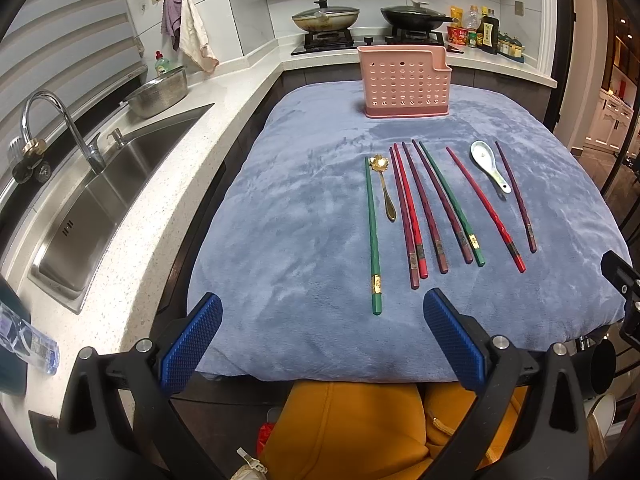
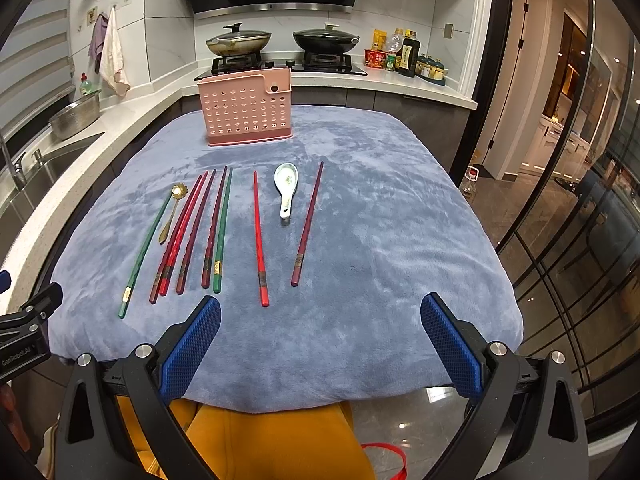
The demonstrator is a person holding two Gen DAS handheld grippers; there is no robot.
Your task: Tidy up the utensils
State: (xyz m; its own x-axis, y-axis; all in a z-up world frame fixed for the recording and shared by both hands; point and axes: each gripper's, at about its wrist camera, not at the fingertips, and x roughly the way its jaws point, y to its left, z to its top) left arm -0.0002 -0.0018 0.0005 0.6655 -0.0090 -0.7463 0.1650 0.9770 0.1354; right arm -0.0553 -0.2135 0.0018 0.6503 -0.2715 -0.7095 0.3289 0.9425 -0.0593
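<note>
8 chopsticks (image 2: 259, 240), a gold spoon (image 2: 170, 212) and a white spoon (image 2: 286, 188) lie in a row on the blue cloth (image 2: 380, 240) over the tabletop, well apart from the pink holder (image 2: 246, 108) behind. left gripper (image 1: 322, 344) and right gripper (image 2: 320, 344) both hover wide apart, empty.

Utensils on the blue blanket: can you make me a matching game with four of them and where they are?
Things:
1. gold spoon
2. white ceramic spoon
3. pink utensil holder
4. green chopstick lying alone

Places:
A. far end of the blanket
B. leftmost of the row
C. between a red and a dark red chopstick
D. just right of the leftmost chopstick

Pairs: 1-D, 2-C, 3-A, 4-B
</note>
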